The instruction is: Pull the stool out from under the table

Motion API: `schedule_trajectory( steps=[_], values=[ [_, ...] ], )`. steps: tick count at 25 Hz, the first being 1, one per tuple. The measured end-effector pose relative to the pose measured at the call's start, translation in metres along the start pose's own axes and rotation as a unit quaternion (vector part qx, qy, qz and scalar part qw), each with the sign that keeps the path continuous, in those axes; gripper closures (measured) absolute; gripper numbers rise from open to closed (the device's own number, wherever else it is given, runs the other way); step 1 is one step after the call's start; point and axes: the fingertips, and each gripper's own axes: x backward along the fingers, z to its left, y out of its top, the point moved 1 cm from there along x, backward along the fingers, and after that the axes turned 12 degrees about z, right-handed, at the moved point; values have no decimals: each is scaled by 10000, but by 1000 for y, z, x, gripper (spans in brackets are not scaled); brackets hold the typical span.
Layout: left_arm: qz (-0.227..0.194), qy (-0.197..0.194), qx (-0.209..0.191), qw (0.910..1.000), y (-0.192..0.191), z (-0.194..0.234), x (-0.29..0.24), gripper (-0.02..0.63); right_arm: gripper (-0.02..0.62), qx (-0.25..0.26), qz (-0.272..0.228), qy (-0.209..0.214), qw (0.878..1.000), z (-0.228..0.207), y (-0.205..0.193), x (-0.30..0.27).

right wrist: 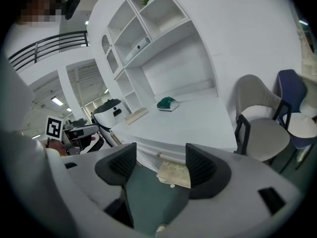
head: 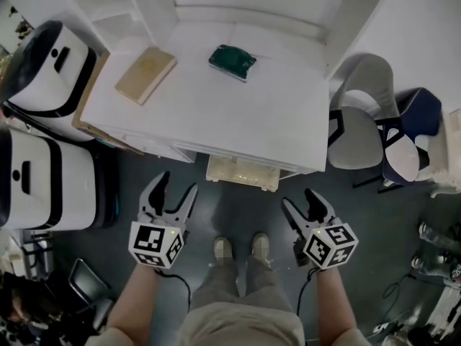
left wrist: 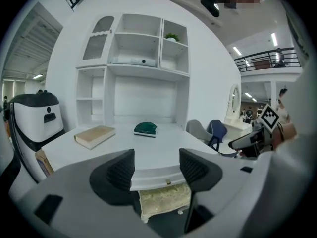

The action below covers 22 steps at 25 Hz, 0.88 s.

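Left tool (head: 178,182): open, jaws apart, nothing btwn the pads. It hangs over the dark floor (head: 238,211), just short of the table (head: 216,114) front edge, touching nothing.

Right tool (head: 298,197): also open, jaws apart & empty. It's over the floor, a bit further back from the table than the left tool. Both point fwd toward the table front, angled slightly down.

Stool (head: 242,171): cream padded seat, tucked under the table's front edge at about mid-width, w/ only a front strip sticking out in the head view. It's ahead of & btwn the two tools, apart from both. In each gripper view it shows through the jaw gap, below the table edge.

The person's shoes (head: 261,247) are on the floor btwn the tools, toes toward the stool.

Table top: white, w/ a tan book (head: 146,74) at left & a green object (head: 233,62) nr the middle-back, well apart. A white shelf unit (left wrist: 133,58) rises at the rear.

Right of the table: grey chair (head: 356,132), w/ a blue chair (head: 410,132) just beside it. Left of the table: two white-and-black units (head: 43,179) on the floor.
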Motion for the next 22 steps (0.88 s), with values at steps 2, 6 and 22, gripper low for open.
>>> schedule_trajectory(
  steps=[2,6,22],
  values=[
    [-95,35,171,9998,-15,8,-20,318,287,-75,117,-14,9999,-17,-13,-20],
    [209,-44,243,9995,-54,22,-60,317,285,-1,309,-24,9995,-38,-36,-67],
    [838,-622,745,9917,-214,48,-230,304,282,103,748,-414,9963,-137,-139,-223]
  ],
)
